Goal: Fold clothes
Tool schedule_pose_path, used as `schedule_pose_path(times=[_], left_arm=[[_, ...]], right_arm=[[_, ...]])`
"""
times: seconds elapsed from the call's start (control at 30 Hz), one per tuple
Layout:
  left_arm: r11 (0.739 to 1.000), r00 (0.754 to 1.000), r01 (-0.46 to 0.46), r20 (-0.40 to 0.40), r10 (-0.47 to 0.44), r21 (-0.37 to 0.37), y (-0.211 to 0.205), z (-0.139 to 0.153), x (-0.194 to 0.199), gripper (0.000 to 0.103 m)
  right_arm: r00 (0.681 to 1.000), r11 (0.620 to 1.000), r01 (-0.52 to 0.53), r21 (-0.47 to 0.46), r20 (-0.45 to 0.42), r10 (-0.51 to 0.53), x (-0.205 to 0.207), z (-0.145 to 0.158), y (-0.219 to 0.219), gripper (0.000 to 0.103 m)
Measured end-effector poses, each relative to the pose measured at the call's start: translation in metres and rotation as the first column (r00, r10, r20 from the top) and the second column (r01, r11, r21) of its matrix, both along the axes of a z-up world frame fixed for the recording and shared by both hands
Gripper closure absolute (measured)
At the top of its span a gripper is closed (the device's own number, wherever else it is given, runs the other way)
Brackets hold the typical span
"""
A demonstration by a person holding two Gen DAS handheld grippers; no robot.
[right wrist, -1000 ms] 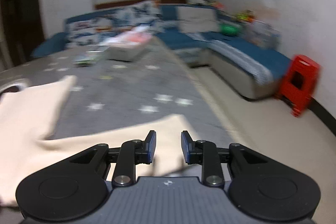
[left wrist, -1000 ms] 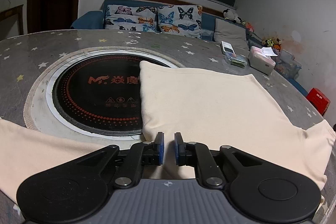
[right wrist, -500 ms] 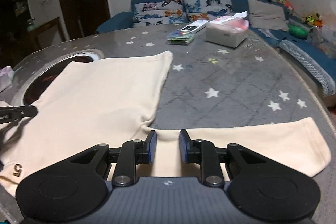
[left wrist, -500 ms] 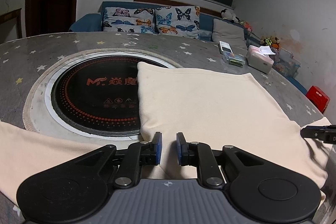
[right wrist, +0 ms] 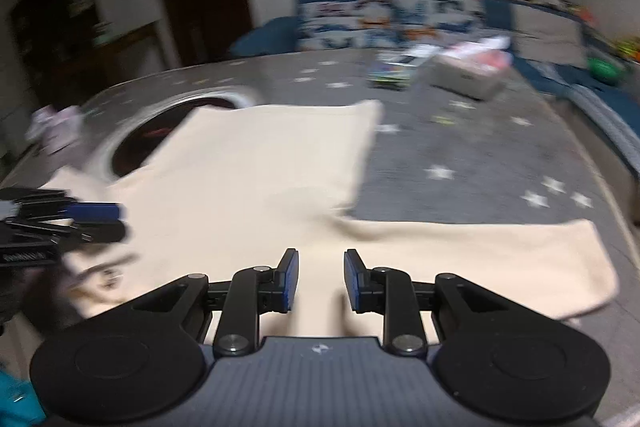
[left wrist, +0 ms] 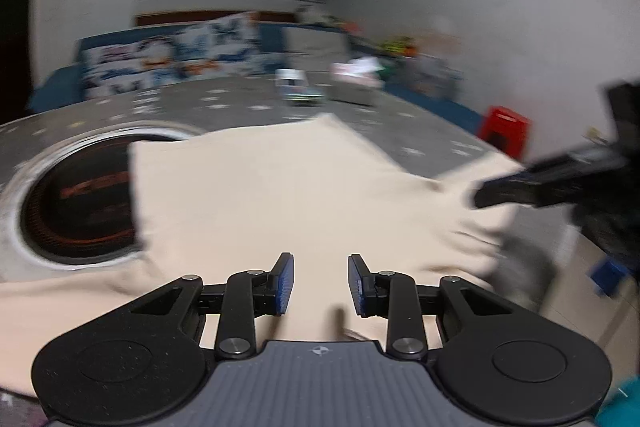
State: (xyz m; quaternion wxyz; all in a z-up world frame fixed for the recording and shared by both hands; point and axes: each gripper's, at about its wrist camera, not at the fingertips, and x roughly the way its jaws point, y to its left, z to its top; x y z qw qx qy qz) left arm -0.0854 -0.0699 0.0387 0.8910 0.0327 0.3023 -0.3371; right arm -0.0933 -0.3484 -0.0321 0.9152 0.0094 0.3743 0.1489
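A cream long-sleeved top lies flat on the grey star-patterned table, its body part-folded. My left gripper is open and empty, just above the garment's near edge. The right gripper shows blurred at the right, over the right sleeve end. In the right wrist view the top spreads ahead and a sleeve runs right. My right gripper is open and empty above the fabric. The left gripper shows blurred at the left.
A round black induction plate is set in the table at the left, partly under the top. A tissue box and a small pack sit at the far side. A blue sofa and a red stool stand beyond the table.
Both grippers have opened wider and swung toward each other over the top's near edge. Both views are now motion-blurred.
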Motion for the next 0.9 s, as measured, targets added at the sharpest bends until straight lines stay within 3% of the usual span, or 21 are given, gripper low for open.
schedule_pose_path(times=[0.13, 0.3, 0.47, 0.5, 0.6, 0.8, 0.9], left_arm=[[0.990, 0.990, 0.137, 0.014, -0.138, 0.010, -0.015, 0.000, -0.018, 0.072], [0.968, 0.966, 0.252, 0.050, -0.252, 0.007, -0.040, 0.001, -0.031, 0.068], [0.950, 0.947, 0.303, 0.090, -0.309, 0.078, -0.068, -0.007, -0.038, 0.066], [0.949, 0.947, 0.300, 0.090, -0.308, 0.094, -0.073, -0.010, -0.037, 0.068], [0.950, 0.950, 0.286, 0.092, -0.298, 0.123, -0.080, -0.019, -0.034, 0.095], [0.949, 0.937, 0.308, 0.152, -0.315, 0.063, -0.059, -0.005, -0.043, 0.098], [0.944, 0.937, 0.323, 0.114, -0.329, 0.065, -0.058, -0.010, -0.040, 0.098]], right_arm=[[0.997, 0.997, -0.073, -0.001, -0.008, 0.073, -0.006, 0.004, 0.016, 0.079], [0.998, 0.997, -0.068, -0.038, -0.016, 0.067, -0.005, -0.001, 0.025, 0.079], [0.999, 0.999, -0.019, -0.049, -0.043, 0.017, 0.003, -0.012, 0.012, 0.079], [0.999, 0.999, -0.013, -0.049, -0.046, 0.011, 0.003, -0.013, 0.009, 0.079], [0.998, 0.999, 0.010, -0.046, -0.055, -0.013, 0.004, -0.016, 0.003, 0.079], [0.997, 0.999, 0.035, -0.038, -0.066, -0.037, 0.005, -0.023, -0.005, 0.080], [0.997, 0.999, 0.033, -0.040, -0.063, -0.036, 0.005, -0.024, -0.005, 0.079]])
